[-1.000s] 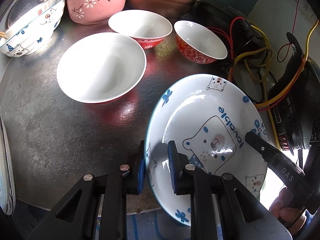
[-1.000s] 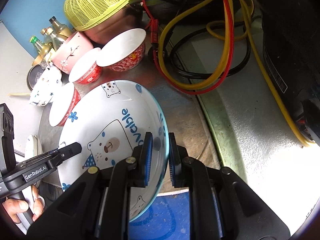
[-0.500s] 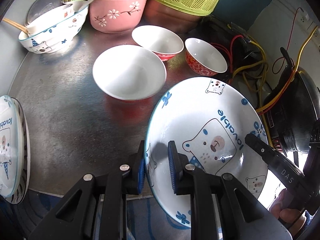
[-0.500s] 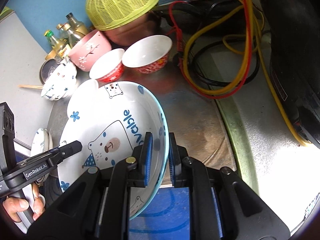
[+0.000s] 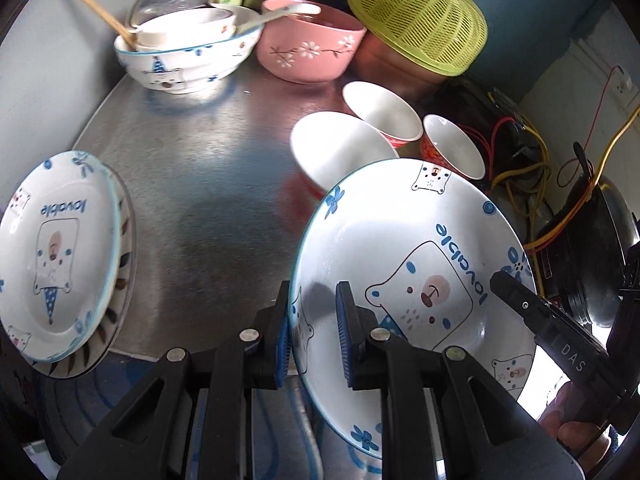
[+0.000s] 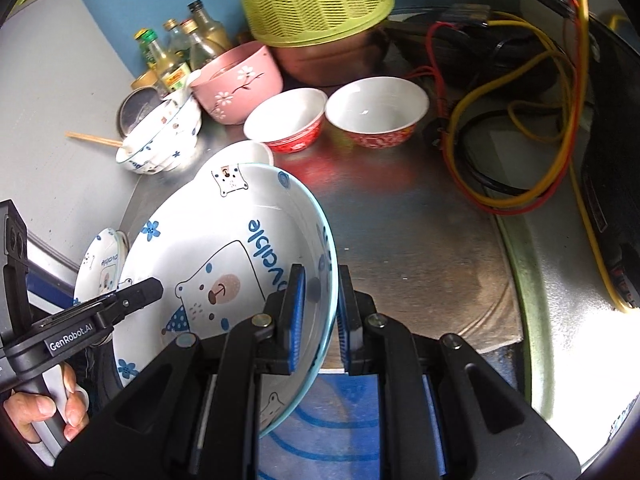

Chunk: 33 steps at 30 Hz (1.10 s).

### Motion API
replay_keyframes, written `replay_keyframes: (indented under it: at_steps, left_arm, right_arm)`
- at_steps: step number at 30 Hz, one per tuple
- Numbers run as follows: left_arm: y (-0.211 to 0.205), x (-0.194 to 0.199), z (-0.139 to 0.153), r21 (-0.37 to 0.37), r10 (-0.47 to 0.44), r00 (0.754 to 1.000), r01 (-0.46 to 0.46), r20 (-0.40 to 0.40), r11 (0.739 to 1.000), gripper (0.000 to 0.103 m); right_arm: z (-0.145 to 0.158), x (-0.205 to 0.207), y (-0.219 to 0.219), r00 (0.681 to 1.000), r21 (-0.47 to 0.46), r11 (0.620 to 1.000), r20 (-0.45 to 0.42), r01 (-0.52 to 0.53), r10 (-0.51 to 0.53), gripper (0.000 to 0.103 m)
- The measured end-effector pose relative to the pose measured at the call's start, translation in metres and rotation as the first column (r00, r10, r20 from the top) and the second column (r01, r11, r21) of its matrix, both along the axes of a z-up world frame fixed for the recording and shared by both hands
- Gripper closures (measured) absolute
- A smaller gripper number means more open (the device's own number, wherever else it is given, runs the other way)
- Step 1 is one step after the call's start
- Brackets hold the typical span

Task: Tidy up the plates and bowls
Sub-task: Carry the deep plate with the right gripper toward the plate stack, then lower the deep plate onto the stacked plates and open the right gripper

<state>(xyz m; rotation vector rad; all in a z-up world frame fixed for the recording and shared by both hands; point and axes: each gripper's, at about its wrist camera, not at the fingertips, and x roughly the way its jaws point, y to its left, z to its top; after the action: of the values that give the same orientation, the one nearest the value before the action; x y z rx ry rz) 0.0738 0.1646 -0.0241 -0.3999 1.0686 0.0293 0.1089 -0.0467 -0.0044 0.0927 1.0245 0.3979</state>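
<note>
Surroundings, on the metal countertop [image 5: 208, 168]: three red-patterned bowls with white insides, clustered just beyond the held plate – the largest bowl [image 5: 340, 152] partly hidden behind the plate's far rim, a middle bowl [image 5: 382, 114] and a right bowl [image 5: 454, 146] nearest the cables. Behind them a pink bowl with white blossoms [image 5: 310, 50], holding a spoon; beside it a copper-coloured pot under an inverted yellow-green mesh basket [image 5: 418, 24]. Far left, a stack of blue-and-white bear bowls [image 5: 184, 56] with a chopstick leaning out; glass bottles [image 6: 176, 52] against the blue wall behind. Right of the bowls, a tangle of red, yellow and black cables [image 6: 508, 120] and a dark appliance at the edge.

At the counter's left edge, a stack of plates [image 5: 56, 264]: a bear plate uppermost, a brown-patterned plate under it.

Writing: "lovable" in blue on both bear plates; "GenRobot.AI" on the left gripper's finger in the right wrist view; "DAS" on the right gripper's finger in the left wrist view.

Tongs: the left gripper [image 5: 312, 336] is narrowed onto the left rim of the bear plate [image 5: 400, 248], one pad inside, one outside. The right gripper [image 6: 320, 312] pinches the opposite rim likewise. The plate hangs tilted between them, clear of the counter, over its near edge.
</note>
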Motion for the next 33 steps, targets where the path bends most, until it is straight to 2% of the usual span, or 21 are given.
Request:
replay_keyframes:
  at_steps: [16, 23, 33]
  left_arm:
    - [0.080, -0.050, 0.002, -0.005, 0.193, 0.981, -0.193, 0.007, 0.981, 0.084]
    - [0.113, -0.071, -0.002, -0.002, 0.278, 0.961, -0.278, 0.000, 0.961, 0.084]
    - [0.161, -0.101, -0.008, 0.005, 0.397, 0.918, -0.397, -0.012, 0.918, 0.084]
  right_arm:
    - [0.000, -0.014, 0.082, 0.985, -0.011, 0.985, -0.002, -0.175, 0.175, 0.088]
    - [-0.002, -0.019, 0.121, 0.969, -0.005, 0.969, -0.009, -0.246, 0.246, 0.088]
    - [-0.008, -0.028, 0.176, 0.939, 0.009, 0.939, -0.019, -0.345, 0.345, 0.088]
